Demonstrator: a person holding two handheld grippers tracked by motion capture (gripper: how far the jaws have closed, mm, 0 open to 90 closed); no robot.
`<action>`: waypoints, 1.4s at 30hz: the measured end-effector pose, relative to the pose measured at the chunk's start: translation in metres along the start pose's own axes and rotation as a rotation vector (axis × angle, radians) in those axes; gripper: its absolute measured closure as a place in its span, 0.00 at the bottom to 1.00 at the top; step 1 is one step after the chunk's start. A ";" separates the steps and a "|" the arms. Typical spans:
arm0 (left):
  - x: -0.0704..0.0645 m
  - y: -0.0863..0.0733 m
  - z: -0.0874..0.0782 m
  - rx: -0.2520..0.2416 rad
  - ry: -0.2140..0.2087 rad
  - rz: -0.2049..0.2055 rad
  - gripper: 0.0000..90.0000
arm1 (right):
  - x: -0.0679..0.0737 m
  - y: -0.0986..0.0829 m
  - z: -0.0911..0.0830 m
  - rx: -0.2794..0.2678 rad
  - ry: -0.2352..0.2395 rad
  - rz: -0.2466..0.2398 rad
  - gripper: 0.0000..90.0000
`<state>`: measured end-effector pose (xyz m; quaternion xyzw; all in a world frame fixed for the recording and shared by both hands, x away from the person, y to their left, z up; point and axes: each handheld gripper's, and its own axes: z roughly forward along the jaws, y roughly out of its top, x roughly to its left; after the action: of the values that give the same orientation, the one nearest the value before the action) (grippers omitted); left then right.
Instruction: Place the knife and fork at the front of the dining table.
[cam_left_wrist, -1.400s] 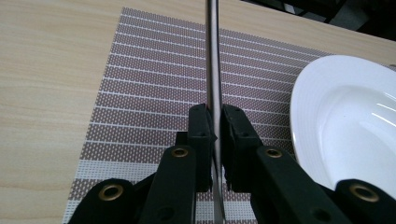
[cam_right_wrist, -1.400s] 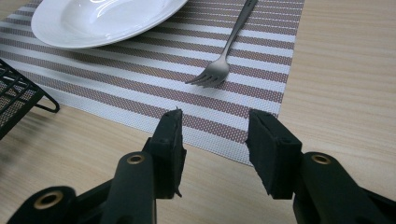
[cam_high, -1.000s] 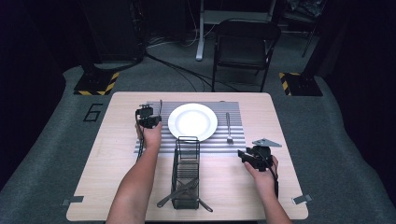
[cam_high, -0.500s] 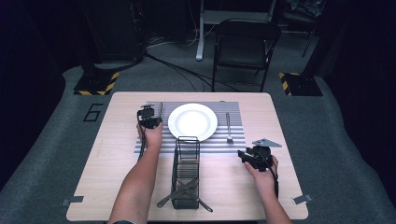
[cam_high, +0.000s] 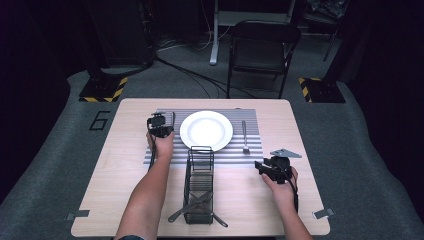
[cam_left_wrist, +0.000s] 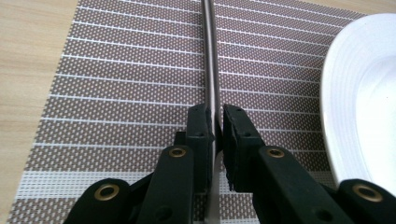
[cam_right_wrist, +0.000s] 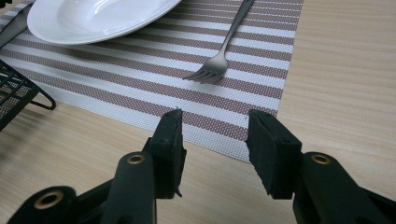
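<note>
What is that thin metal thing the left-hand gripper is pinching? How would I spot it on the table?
Find the striped placemat in the middle of the table, then the white plate on it. Just left of the plate, the left gripper is shut on a slim metal utensil handle lying on the mat. Unlike the fork, right of the plate, it is held.

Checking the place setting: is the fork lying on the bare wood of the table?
No, the fork lies on the striped placemat, right of the white plate.
</note>
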<state>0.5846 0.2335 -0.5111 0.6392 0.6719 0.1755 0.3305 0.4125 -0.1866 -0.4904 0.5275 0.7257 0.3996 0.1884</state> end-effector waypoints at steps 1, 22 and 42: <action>0.001 0.000 0.000 -0.002 -0.002 0.001 0.89 | 0.000 0.000 0.000 -0.001 0.000 0.001 0.62; 0.016 0.007 -0.024 -0.017 -0.067 0.013 0.63 | -0.002 0.000 0.001 0.000 -0.004 -0.001 0.62; 0.029 -0.007 -0.083 -0.100 -0.154 0.124 0.53 | 0.000 0.001 -0.001 -0.005 -0.014 -0.001 0.60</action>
<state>0.5247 0.2766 -0.4624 0.6737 0.5943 0.1792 0.4009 0.4125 -0.1865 -0.4890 0.5296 0.7234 0.3976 0.1952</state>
